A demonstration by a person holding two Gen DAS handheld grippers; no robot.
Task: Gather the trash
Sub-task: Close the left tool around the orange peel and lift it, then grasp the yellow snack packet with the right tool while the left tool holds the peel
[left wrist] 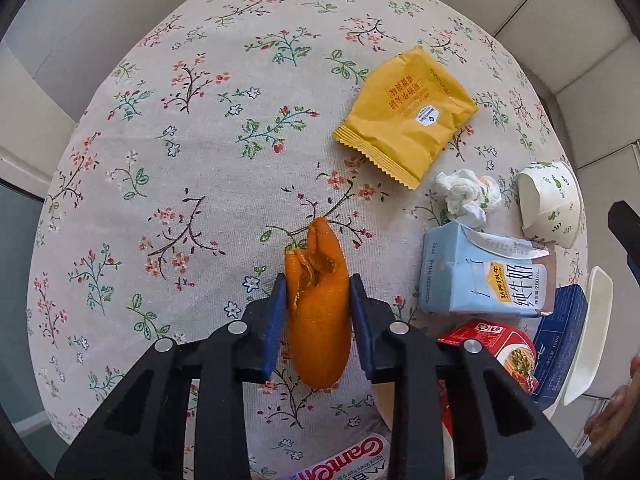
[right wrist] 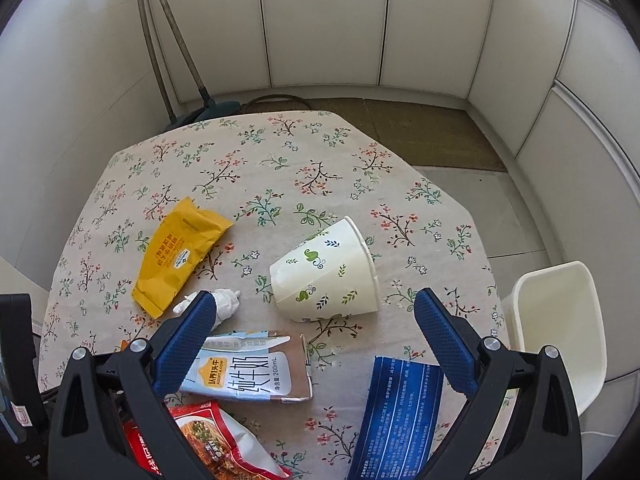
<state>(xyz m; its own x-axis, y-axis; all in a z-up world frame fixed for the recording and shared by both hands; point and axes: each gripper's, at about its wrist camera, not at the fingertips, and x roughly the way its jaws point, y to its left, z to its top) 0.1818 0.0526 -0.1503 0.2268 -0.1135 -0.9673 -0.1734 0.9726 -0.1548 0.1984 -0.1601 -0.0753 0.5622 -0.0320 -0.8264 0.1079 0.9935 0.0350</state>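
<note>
The left gripper (left wrist: pixel 318 300) clamped an orange peel (left wrist: pixel 318 304) above the table (left wrist: pixel 160 140); the right gripper (right wrist: pixel 316 332) hung open. Yellow wrapper (right wrist: pixel 180 256), paper cup (right wrist: pixel 328 276), milk carton (right wrist: pixel 248 372) and tissue (right wrist: pixel 226 302) remained; the white bin (right wrist: pixel 560 320) stood beside the table.

Round table (right wrist: pixel 280 148) under floral cloth. On it: yellow wrapper (right wrist: pixel 180 254), tipped paper cup (right wrist: pixel 332 276), crumpled tissue (right wrist: pixel 226 302), flattened milk carton (right wrist: pixel 248 372), blue packet (right wrist: pixel 400 412), red pouch (right wrist: pixel 212 440).
</note>
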